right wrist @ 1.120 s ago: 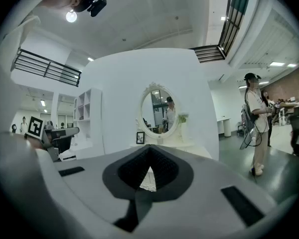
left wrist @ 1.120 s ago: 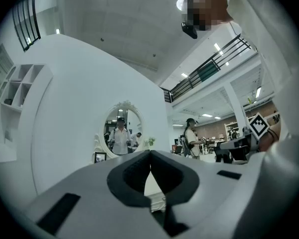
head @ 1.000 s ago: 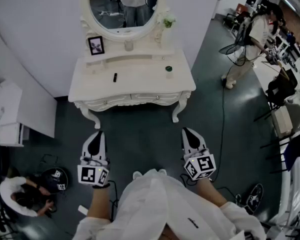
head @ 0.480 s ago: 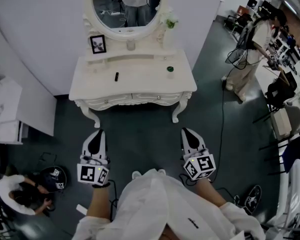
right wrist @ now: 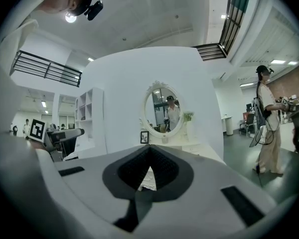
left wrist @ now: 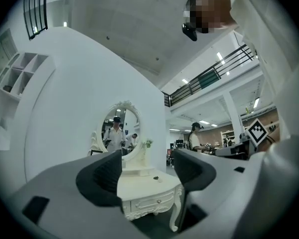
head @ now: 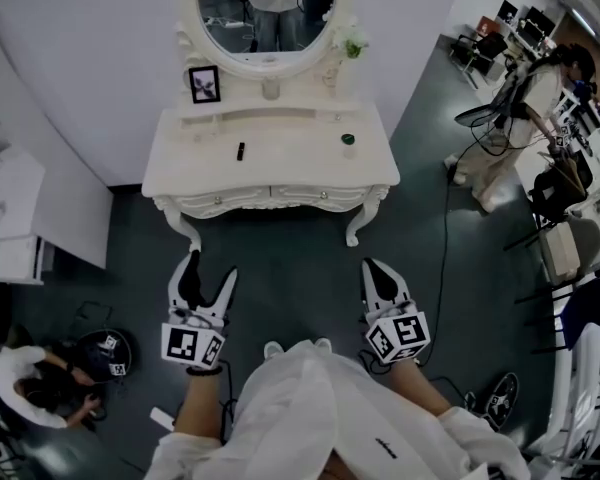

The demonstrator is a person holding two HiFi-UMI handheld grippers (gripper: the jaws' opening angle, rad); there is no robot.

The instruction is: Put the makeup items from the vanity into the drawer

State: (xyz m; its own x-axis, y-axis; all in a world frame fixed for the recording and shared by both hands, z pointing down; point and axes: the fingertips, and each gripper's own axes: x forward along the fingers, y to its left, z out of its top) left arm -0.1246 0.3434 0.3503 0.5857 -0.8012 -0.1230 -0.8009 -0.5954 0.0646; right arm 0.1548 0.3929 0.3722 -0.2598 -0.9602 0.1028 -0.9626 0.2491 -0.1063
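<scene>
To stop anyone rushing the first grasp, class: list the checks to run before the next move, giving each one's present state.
1. Left tongs open: ok, just been opening, nothing between them.
2. Right tongs open: not ok, shut, empty.
3. Vanity within reach: not ok, both tongs hang short of it.
4. Drawer open: not ok, front closed.
5. Items located: ok, black stick and dark round item on top.

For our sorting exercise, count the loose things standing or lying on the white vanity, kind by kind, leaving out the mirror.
slim black stick: 1
small round dark pot: 1
picture frame: 1
vase of flowers: 1
small pale jar: 1
Total: 5
</scene>
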